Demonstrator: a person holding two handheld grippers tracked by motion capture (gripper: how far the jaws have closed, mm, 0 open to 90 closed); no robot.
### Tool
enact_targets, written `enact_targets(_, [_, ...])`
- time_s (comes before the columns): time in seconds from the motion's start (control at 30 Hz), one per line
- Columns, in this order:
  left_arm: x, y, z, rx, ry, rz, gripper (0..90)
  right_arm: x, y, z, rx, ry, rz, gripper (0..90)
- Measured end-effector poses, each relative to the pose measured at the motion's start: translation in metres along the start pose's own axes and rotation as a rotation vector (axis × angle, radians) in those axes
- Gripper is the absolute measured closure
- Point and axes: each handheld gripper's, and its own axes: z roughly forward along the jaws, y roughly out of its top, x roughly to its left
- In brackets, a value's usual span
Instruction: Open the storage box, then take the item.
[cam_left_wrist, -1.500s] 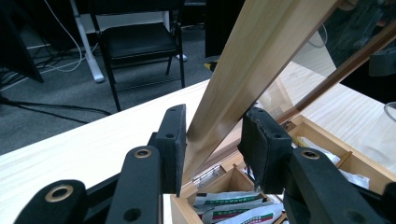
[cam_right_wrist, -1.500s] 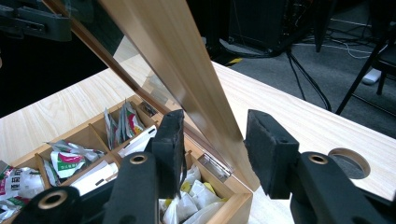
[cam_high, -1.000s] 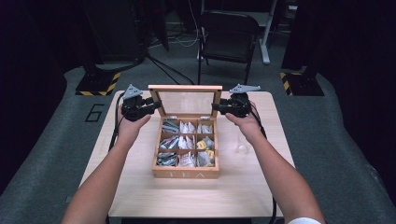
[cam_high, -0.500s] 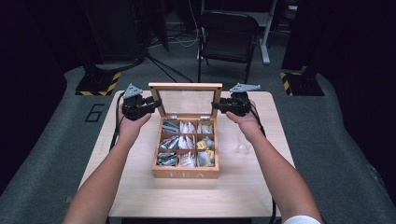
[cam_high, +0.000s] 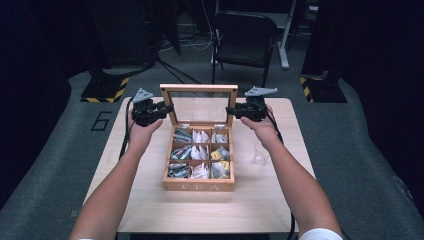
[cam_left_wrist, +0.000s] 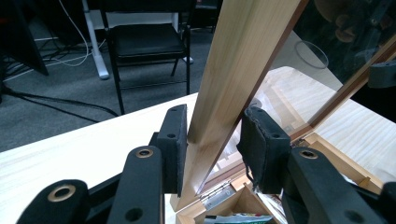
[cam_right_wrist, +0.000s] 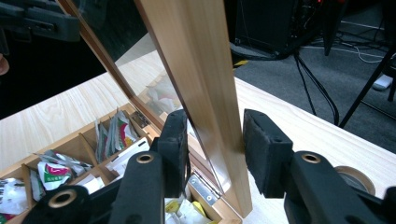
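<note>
**Tea box lid stands upright, both grippers straddling its side rails**

Tea box (cam_high: 200, 165) sits at the middle of the light wooden table (cam_high: 150, 210), its hinged glass lid (cam_high: 199, 107) raised to about vertical at the far edge. Compared with the high views of a second and half a second ago, almost nothing has shifted: the lid stands at the same angle and both hands sit at the same spots beside it. That stillness suggests the opening swing is finished, or that the person is pausing with the lid steadied at the top of its travel.

The left gripper (cam_high: 167, 107) reaches in to the lid's left rail (cam_left_wrist: 233, 70). In the left gripper view its jaws stand apart around the wood; the left pad (cam_left_wrist: 175, 140) touches the rail while the other stands off with a clear gap, so there is no firm clamp. The right gripper (cam_high: 230, 111) mirrors this on the right rail (cam_right_wrist: 201, 84), jaws parted to either side, loosely bracketing the wood.

Inside the box, nine compartments hold assorted tea bags (cam_right_wrist: 112, 135), now fully exposed. A small clear glass (cam_high: 259, 154) stands on the table just right of the box. My judgement: with the lid balanced open, the contents are reachable, and letting go calls for care that the lid does not fall back.
</note>
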Motion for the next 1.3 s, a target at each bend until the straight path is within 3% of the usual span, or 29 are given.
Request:
enact_targets(0.53, [0.002,-0.001,0.005,0.008,0.014,-0.021,62.6,-0.008,-0.004,0.01,0.031,-0.004,0.016,63.3])
enact_targets(0.9, [0.009,-0.009,-0.002,0.017,0.032,-0.051,61.0,-0.013,-0.002,0.014,0.026,-0.009,0.05,63.8])
enact_targets(1.13, [0.005,-0.007,-0.007,0.016,0.017,-0.027,61.0,-0.014,0.003,0.018,0.059,-0.041,0.044,64.3])
enact_targets(1.3, [0.003,-0.007,-0.011,0.02,0.014,-0.018,61.0,-0.016,0.004,0.022,0.053,-0.058,0.042,64.8])
